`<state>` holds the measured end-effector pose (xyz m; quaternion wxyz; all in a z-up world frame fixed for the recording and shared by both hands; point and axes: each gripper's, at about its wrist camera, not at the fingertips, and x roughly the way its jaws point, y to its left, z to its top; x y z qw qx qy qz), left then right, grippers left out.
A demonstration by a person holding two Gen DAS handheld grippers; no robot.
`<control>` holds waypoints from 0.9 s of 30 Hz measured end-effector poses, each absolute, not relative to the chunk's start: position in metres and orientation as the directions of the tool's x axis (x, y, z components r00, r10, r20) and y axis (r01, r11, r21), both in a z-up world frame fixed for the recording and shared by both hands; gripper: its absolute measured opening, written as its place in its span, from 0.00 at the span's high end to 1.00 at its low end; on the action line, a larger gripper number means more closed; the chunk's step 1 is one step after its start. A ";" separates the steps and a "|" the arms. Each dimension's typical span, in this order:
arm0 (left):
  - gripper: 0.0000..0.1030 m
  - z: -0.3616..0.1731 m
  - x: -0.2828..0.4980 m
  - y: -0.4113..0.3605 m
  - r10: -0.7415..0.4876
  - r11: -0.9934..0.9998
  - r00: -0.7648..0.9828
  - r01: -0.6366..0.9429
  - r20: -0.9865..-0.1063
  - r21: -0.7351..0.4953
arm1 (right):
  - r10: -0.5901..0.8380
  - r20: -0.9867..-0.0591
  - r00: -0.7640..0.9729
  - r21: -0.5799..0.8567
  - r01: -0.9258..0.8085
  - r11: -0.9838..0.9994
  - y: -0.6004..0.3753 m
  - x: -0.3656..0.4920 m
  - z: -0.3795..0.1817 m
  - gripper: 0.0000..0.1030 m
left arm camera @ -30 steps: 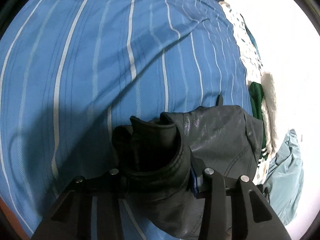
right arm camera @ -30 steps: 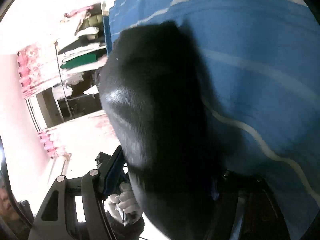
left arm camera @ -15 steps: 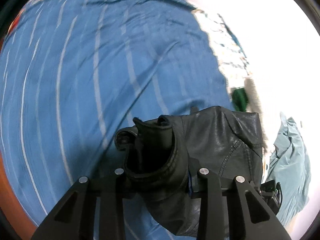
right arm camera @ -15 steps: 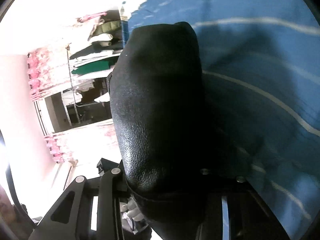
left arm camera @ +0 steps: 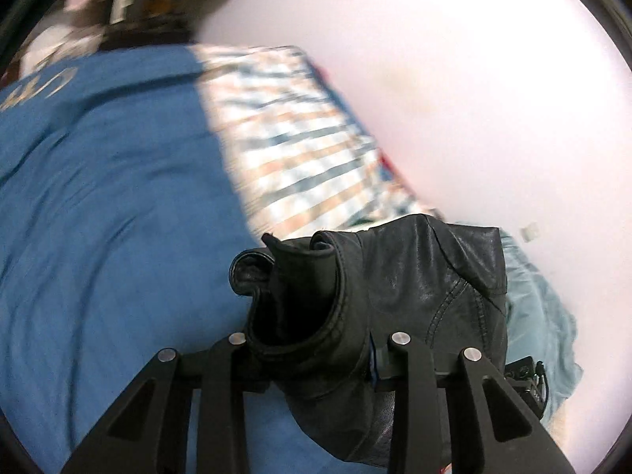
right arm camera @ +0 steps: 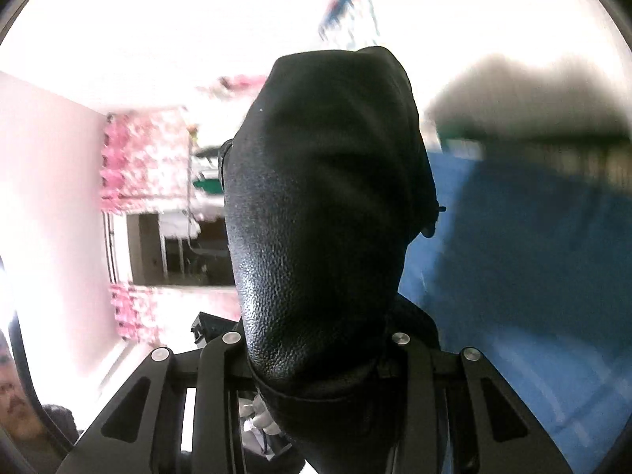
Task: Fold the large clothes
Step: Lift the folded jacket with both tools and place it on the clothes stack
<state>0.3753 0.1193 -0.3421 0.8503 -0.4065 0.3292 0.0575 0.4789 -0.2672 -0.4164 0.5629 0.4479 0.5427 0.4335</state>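
- Bedding fills the left of the left wrist view: a blue bed cover (left arm camera: 98,213), wrinkled and blurred, with pale lettering near its far-left edge.
- A checked cloth in white, peach and grey-blue (left arm camera: 292,142) lies just to the right of the blue cover, running along a pale pinkish wall (left arm camera: 474,91).
- The black leather jacket (left arm camera: 395,296), grained and stitched, hangs bunched in the lower centre, a rolled cuff or hem opening towards the camera.
- The left gripper (left arm camera: 312,355) is clamped on that bunched leather, both black fingers pressed against its folds.
- A pale blue garment (left arm camera: 541,316) lies crumpled to the right of the jacket, against the wall.
- In the right wrist view, a blurred room with pink patterned surfaces (right arm camera: 138,166) and a dark opening sits at left.
- The same black leather jacket (right arm camera: 324,205) rises as a tall dark bulge through the centre.
- The right gripper (right arm camera: 316,359) is closed on the jacket's lower end, its fingers tight to the leather.
- The blue bed cover (right arm camera: 533,276) shows at right, out of focus.
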 end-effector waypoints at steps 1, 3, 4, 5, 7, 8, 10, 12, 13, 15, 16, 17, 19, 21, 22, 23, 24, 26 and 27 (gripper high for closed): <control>0.72 -0.336 0.397 0.117 -0.182 0.671 0.783 -0.343 -0.595 -0.657 | 0.975 -0.215 0.060 0.976 -0.010 0.216 -0.275 0.498 -0.406 0.63; 0.72 -0.326 0.449 0.109 -0.209 0.689 0.792 -0.297 -0.573 -0.661 | 0.972 -0.208 0.107 0.977 -0.017 0.211 -0.291 0.535 -0.394 0.63; 0.72 -0.324 0.469 0.106 -0.221 0.695 0.793 -0.280 -0.568 -0.662 | 0.971 -0.206 0.124 0.978 -0.017 0.209 -0.297 0.550 -0.391 0.63; 0.72 -0.325 0.492 0.102 -0.233 0.701 0.792 -0.266 -0.565 -0.662 | 0.966 -0.210 0.153 0.977 -0.015 0.214 -0.308 0.574 -0.389 0.63; 0.72 -0.335 0.534 0.095 -0.266 0.704 0.783 -0.240 -0.562 -0.668 | 0.959 -0.219 0.179 0.974 -0.014 0.225 -0.322 0.604 -0.390 0.63; 0.72 -0.345 0.555 0.090 -0.281 0.707 0.773 -0.234 -0.569 -0.667 | 0.954 -0.225 0.200 0.974 0.007 0.228 -0.333 0.625 -0.397 0.63; 0.72 -0.372 0.583 0.081 -0.306 0.716 0.742 -0.234 -0.597 -0.657 | 0.947 -0.240 0.212 0.971 0.033 0.238 -0.350 0.646 -0.412 0.63; 0.72 -0.402 0.600 0.072 -0.323 0.726 0.702 -0.246 -0.635 -0.642 | 0.938 -0.268 0.219 0.963 0.087 0.255 -0.361 0.672 -0.438 0.64; 0.72 -0.413 0.605 0.068 -0.332 0.729 0.681 -0.254 -0.653 -0.636 | 0.931 -0.293 0.217 0.955 0.107 0.276 -0.365 0.680 -0.448 0.63; 0.70 -0.440 0.615 0.064 -0.347 0.741 0.633 -0.267 -0.692 -0.616 | 0.920 -0.333 0.209 0.941 0.139 0.309 -0.378 0.688 -0.466 0.63; 0.66 -0.448 0.617 0.064 -0.348 0.751 0.616 -0.268 -0.706 -0.603 | 0.915 -0.347 0.207 0.935 0.147 0.321 -0.383 0.691 -0.472 0.62; 0.64 -0.455 0.620 0.063 -0.353 0.759 0.604 -0.261 -0.714 -0.596 | 0.909 -0.362 0.206 0.930 0.154 0.335 -0.388 0.692 -0.477 0.61; 0.63 -0.459 0.621 0.061 -0.358 0.778 0.586 -0.244 -0.727 -0.580 | 0.897 -0.392 0.204 0.917 0.165 0.363 -0.377 0.687 -0.482 0.56; 0.63 -0.456 0.622 0.058 -0.347 0.804 0.571 -0.227 -0.744 -0.550 | 0.871 -0.452 0.193 0.889 0.175 0.422 -0.370 0.690 -0.480 0.51; 0.62 -0.454 0.623 0.057 -0.338 0.817 0.564 -0.221 -0.753 -0.533 | 0.835 -0.517 0.187 0.855 0.166 0.492 -0.365 0.691 -0.473 0.43; 0.61 -0.451 0.624 0.054 -0.322 0.837 0.555 -0.212 -0.767 -0.504 | 0.804 -0.565 0.186 0.824 0.164 0.542 -0.353 0.694 -0.465 0.37; 0.61 -0.447 0.623 0.050 -0.296 0.863 0.550 -0.196 -0.781 -0.465 | 0.766 -0.614 0.189 0.789 0.156 0.594 -0.353 0.689 -0.460 0.34; 0.56 -0.440 0.624 0.043 -0.247 0.900 0.542 -0.178 -0.803 -0.398 | 0.635 -0.741 0.221 0.668 0.136 0.732 -0.348 0.680 -0.441 0.24; 0.52 -0.437 0.624 0.039 -0.216 0.918 0.534 -0.173 -0.817 -0.356 | 0.560 -0.793 0.241 0.597 0.126 0.792 -0.343 0.675 -0.431 0.23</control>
